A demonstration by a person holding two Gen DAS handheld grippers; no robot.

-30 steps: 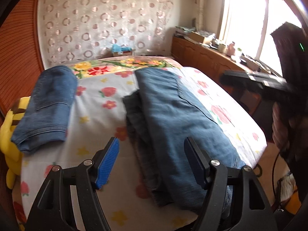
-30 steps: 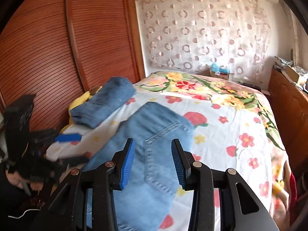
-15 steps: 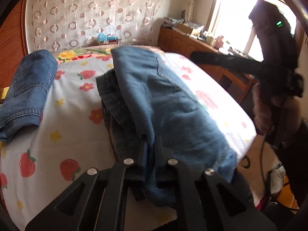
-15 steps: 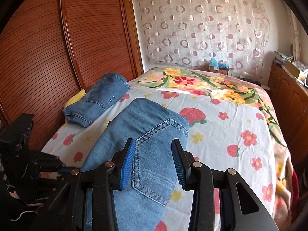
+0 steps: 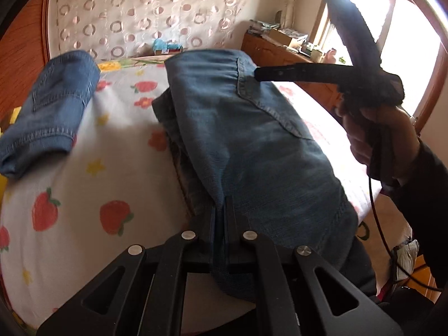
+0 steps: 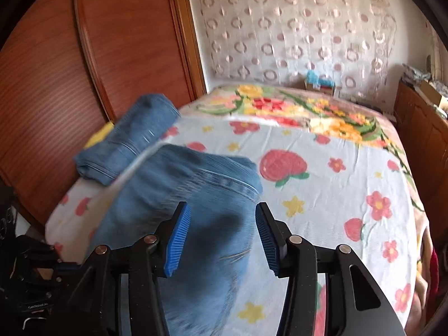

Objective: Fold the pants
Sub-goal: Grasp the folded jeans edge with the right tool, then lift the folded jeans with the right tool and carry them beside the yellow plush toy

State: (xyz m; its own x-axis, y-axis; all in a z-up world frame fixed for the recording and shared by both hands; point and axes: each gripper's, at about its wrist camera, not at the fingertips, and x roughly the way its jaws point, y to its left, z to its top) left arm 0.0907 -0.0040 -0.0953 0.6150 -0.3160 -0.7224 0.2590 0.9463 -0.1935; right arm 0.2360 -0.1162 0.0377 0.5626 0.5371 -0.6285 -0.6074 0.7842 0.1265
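Blue jeans (image 5: 252, 140) lie folded lengthwise on the flowered bed sheet (image 5: 117, 128), their near end at the bed's front edge. My left gripper (image 5: 222, 218) is shut on the near edge of the jeans and lifts it slightly. In the right wrist view the same jeans (image 6: 182, 196) rise in front of my right gripper (image 6: 221, 238), which is open with the denim lying between and below its blue pads (image 6: 176, 240). The right gripper also shows in the left wrist view (image 5: 302, 71), held in a hand above the jeans' far part.
A second pair of folded jeans (image 5: 47, 112) lies at the bed's left side, beside a yellow plush toy (image 6: 99, 135). A wooden wardrobe (image 6: 98, 56) stands left, a wooden cabinet (image 5: 280, 50) under the window right, a curtain behind.
My left gripper closed on the jeans' near edge and now lifts it. My right gripper stayed open and moved closer over the jeans, whose edge has risen.
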